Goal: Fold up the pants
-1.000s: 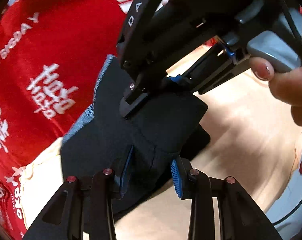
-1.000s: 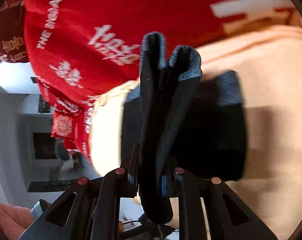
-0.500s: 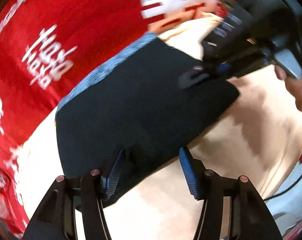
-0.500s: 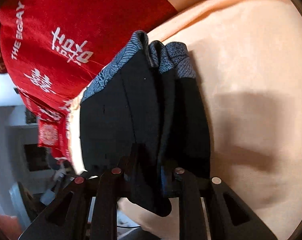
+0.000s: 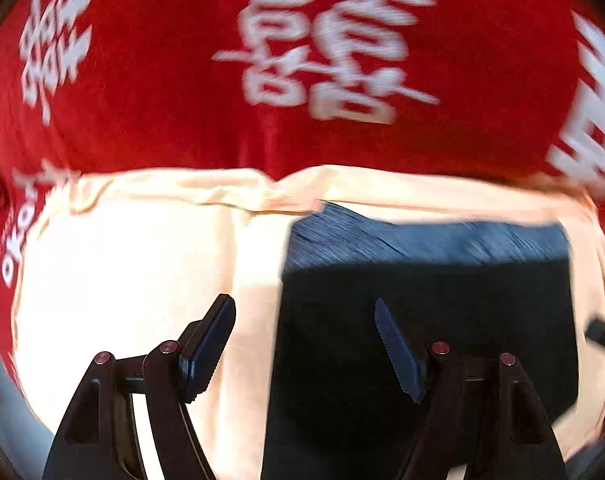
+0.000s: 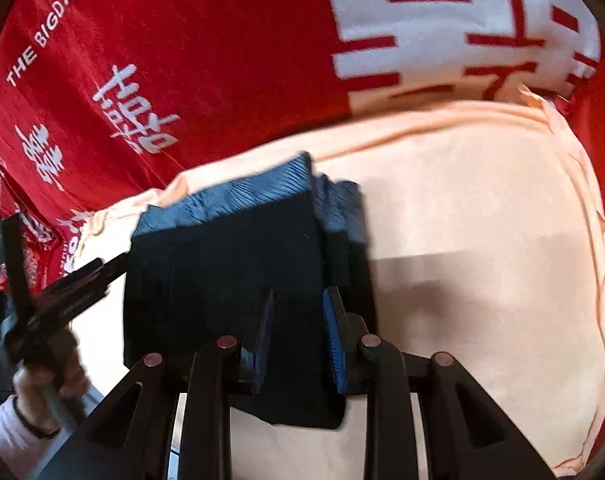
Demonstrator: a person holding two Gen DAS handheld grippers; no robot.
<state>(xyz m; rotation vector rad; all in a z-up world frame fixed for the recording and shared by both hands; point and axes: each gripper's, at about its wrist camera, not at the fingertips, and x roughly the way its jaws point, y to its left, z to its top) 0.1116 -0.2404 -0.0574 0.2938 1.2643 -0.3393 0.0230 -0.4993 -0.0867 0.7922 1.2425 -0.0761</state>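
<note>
Since a second ago the pants (image 5: 430, 312) have gone from hanging upright in the right gripper (image 6: 298, 336) to lying as a flat folded block on the peach cloth (image 5: 122, 272), and the left gripper (image 5: 302, 344) has let go and pulled back to the pants' left edge. The pants are dark, nearly black, with a grey-blue ribbed waistband (image 6: 230, 200) along their far edge; that band lies close to the far hem of the cloth. The right gripper's fingers are closed on the pants' near edge, blue pads (image 6: 334, 344) pressed to either side of the fabric. The left gripper's fingers stand wide apart with nothing between them: one pad hangs over the pants, the other over bare cloth left of them. Beyond the pants' waistband, a red blanket (image 5: 162, 92) with white characters and lettering borders the cloth. The picture is motion-blurred, so finer folds in the pants cannot be told.
</note>
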